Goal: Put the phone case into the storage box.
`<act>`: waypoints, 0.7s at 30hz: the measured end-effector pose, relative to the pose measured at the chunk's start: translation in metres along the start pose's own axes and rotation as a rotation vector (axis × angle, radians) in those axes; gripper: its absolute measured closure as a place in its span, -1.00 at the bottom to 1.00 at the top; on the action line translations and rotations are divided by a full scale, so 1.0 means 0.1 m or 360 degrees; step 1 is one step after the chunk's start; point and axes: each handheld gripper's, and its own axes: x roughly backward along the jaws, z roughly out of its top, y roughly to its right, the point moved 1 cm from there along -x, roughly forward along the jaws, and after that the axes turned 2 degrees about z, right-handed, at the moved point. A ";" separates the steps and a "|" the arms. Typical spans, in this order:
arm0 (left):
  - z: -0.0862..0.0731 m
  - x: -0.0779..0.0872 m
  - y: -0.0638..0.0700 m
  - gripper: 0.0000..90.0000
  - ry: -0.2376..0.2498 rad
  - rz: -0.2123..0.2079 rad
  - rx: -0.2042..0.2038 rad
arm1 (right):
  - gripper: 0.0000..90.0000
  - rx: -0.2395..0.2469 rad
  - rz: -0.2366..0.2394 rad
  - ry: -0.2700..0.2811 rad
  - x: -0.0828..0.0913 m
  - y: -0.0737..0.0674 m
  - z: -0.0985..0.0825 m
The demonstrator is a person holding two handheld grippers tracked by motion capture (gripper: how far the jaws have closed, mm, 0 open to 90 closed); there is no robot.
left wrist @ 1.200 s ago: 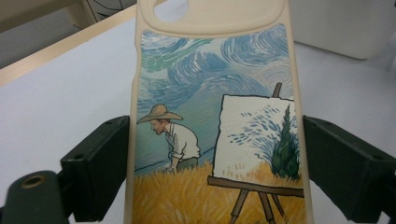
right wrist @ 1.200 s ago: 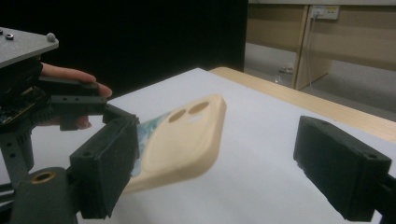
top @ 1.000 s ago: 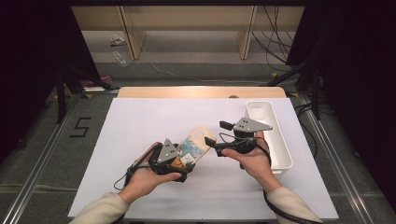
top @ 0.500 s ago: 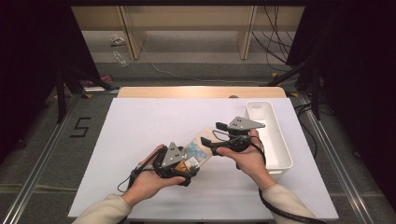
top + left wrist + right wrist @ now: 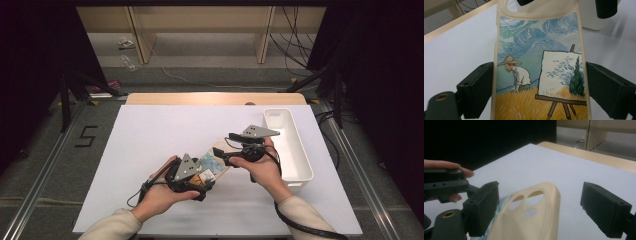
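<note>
Phone case (image 5: pixel 214 162) held above the surface, left of the white bin (image 5: pixel 288 145). Left gripper (image 5: pixel 537 87) jaws clamp its long sides. Right gripper (image 5: pixel 544 205) jaws wide, straddling the camera-hole end untouched; long axis runs gripper to gripper.

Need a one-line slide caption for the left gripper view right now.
Left gripper clamps a cream phone case printed with a painter at an easel.

You are seeing just one readable sign: a black number "5" (image 5: pixel 86 136) is lying on the grey floor (image 5: pixel 45 165), left of the bench (image 5: pixel 160 125).
</note>
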 end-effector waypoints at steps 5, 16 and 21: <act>0.00 0.00 0.01 -0.75 0.0001 -0.0003 -0.0004 | -0.59 -0.0008 0.0009 -0.0012 -0.02 0.00 -0.01; 0.00 0.00 0.01 -0.75 0.0003 -0.0004 -0.0006 | -0.48 -0.0056 0.0020 -0.0027 -0.07 0.01 -0.02; 0.00 0.00 0.01 -0.75 0.0005 0.0001 -0.0004 | -0.43 -0.0072 0.0025 -0.0030 -0.08 0.01 -0.02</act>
